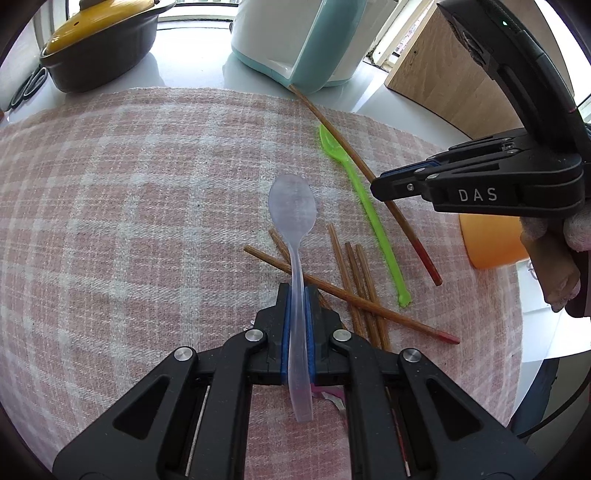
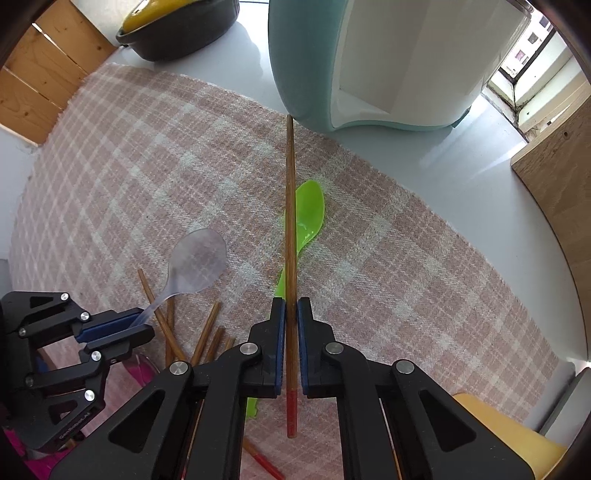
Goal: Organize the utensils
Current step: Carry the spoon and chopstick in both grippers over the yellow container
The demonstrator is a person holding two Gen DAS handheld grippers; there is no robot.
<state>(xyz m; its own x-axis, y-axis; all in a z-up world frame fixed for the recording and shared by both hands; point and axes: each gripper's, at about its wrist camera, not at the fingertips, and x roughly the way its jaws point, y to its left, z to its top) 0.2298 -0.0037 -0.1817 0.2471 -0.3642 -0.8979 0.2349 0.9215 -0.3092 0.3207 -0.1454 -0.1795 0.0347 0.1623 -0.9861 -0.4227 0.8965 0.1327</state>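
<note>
My left gripper [image 1: 298, 295] is shut on the handle of a translucent pale spoon [image 1: 293, 206], held above the pink checked cloth [image 1: 129, 192]. It also shows in the right wrist view [image 2: 147, 326] with the spoon [image 2: 199, 260]. My right gripper [image 2: 291, 306] is shut on a brown chopstick with a red end [image 2: 290, 206], seen from the left wrist view as gripper [image 1: 375, 190] and chopstick [image 1: 332, 125]. A green spoon [image 1: 365, 206] [image 2: 308, 214] lies on the cloth beneath the chopstick. Several brown chopsticks [image 1: 351, 288] [image 2: 207, 332] lie crossed on the cloth.
A white and teal utensil holder [image 1: 295, 40] [image 2: 369, 62] stands at the cloth's far edge. A dark pot with a yellow lid [image 1: 99, 40] [image 2: 177, 26] sits far left. A wooden box [image 1: 443, 70] [image 2: 561, 177] is at the right. A yellow container [image 1: 491, 240] [image 2: 509, 439] is near right.
</note>
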